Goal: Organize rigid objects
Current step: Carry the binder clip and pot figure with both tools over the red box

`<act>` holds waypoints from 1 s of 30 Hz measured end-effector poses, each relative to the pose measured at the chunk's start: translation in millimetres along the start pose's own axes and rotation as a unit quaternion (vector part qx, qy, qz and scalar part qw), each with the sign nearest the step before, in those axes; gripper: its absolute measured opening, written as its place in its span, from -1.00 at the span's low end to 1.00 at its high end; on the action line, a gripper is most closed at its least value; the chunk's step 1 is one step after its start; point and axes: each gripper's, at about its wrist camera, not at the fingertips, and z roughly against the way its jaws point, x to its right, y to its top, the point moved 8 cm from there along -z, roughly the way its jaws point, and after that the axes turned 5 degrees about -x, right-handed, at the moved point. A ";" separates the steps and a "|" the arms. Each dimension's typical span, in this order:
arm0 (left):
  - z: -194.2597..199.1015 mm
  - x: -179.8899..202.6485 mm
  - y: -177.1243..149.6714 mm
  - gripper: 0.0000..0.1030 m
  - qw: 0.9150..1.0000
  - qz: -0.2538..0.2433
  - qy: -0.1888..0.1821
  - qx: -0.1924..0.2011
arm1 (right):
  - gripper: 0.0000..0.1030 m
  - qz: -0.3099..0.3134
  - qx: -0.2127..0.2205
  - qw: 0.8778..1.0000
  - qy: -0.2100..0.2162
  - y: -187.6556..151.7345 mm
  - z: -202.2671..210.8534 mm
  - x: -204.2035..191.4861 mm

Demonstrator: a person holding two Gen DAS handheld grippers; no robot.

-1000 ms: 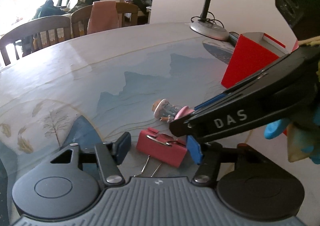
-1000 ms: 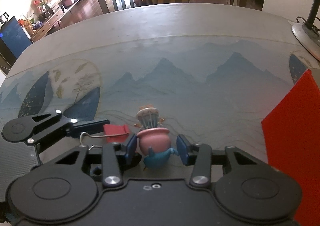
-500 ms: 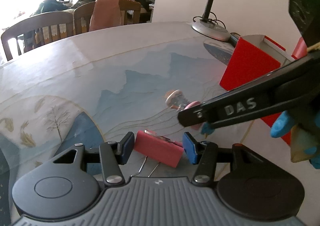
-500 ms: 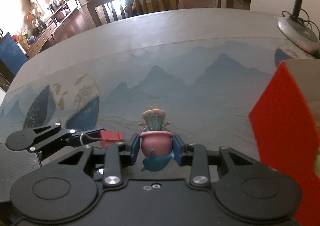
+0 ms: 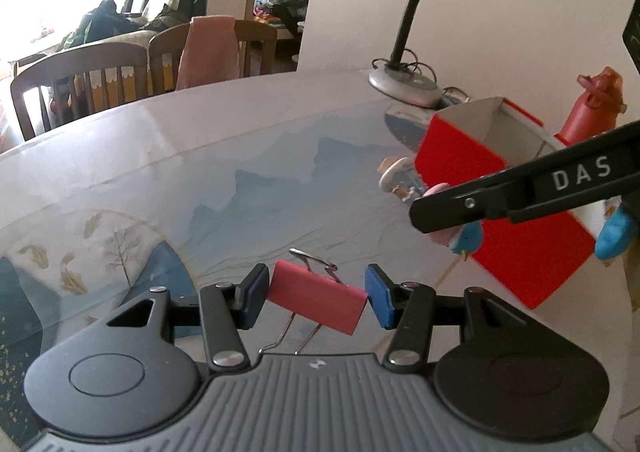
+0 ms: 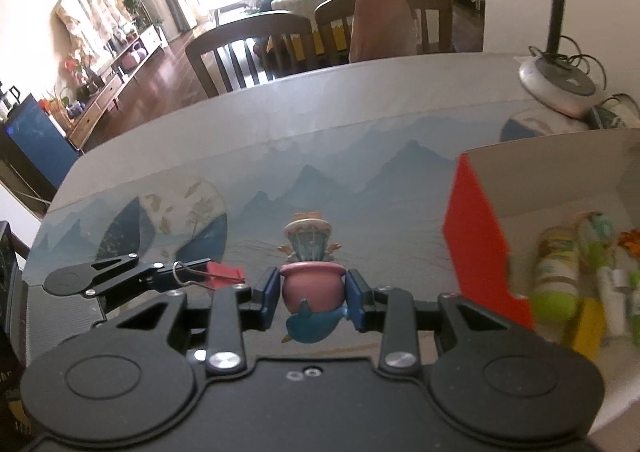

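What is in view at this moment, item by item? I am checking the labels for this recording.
binder clip: 1, red with wire handles, between the left gripper's pads, lifted.
figurine: 1, pink pot, blue bird, between the right gripper's pads.
box: 1, red outside, white inside, open, at the table's right.
items in the box: several, green, yellow, white; blurred.
desk lamp: 1, black neck, grey base, far right of the table.
table: 1, mountain print.
chairs: 2, dark wood, beyond the table.
pink cloth: 1, over a chair.
left gripper: shut on the clip.
right gripper: shut on the figurine.
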 end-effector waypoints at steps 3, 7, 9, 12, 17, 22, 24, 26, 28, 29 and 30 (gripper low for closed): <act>12.4 11.1 4.9 0.02 1.000 -0.003 -0.003 0.003 | -0.34 -0.004 0.009 1.000 -0.001 -2.1 18.2 5.9; 26.9 27.6 11.6 0.02 1.000 -0.009 0.001 0.000 | -0.34 -0.014 0.022 1.000 -0.003 -3.7 41.9 19.4; 32.0 35.9 15.4 0.02 1.000 -0.009 -0.001 0.000 | -0.34 -0.016 0.028 0.999 -0.004 -4.6 52.0 25.5; 39.7 51.0 22.7 0.02 1.000 -0.013 0.001 0.000 | -0.34 -0.022 0.038 0.999 -0.003 -4.5 65.3 38.5; 48.9 80.8 35.4 0.02 1.000 -0.026 0.000 0.004 | -0.34 -0.030 0.052 0.998 -0.002 -5.0 82.1 66.4; 47.4 112.9 48.2 0.02 0.999 -0.038 -0.003 0.008 | -0.34 -0.035 0.060 0.998 -0.005 -7.3 95.7 99.5; 45.1 124.3 53.0 0.02 0.999 -0.041 -0.004 0.009 | -0.34 -0.037 0.063 0.997 -0.006 -8.9 101.2 113.9; 40.9 139.0 58.3 0.02 0.999 -0.045 -0.006 0.008 | -0.34 -0.041 0.066 0.997 -0.010 -9.6 104.4 129.6; 36.5 152.8 62.4 0.02 0.999 -0.050 -0.007 0.008 | -0.34 -0.046 0.068 0.997 -0.014 -9.5 106.7 146.9; 34.8 158.8 64.4 0.02 0.999 -0.053 -0.008 0.008 | -0.34 -0.049 0.068 0.996 -0.014 -10.7 108.7 154.9; 32.2 165.6 65.8 0.02 0.998 -0.056 -0.009 0.007 | -0.34 -0.053 0.068 0.996 -0.015 -10.9 109.6 163.0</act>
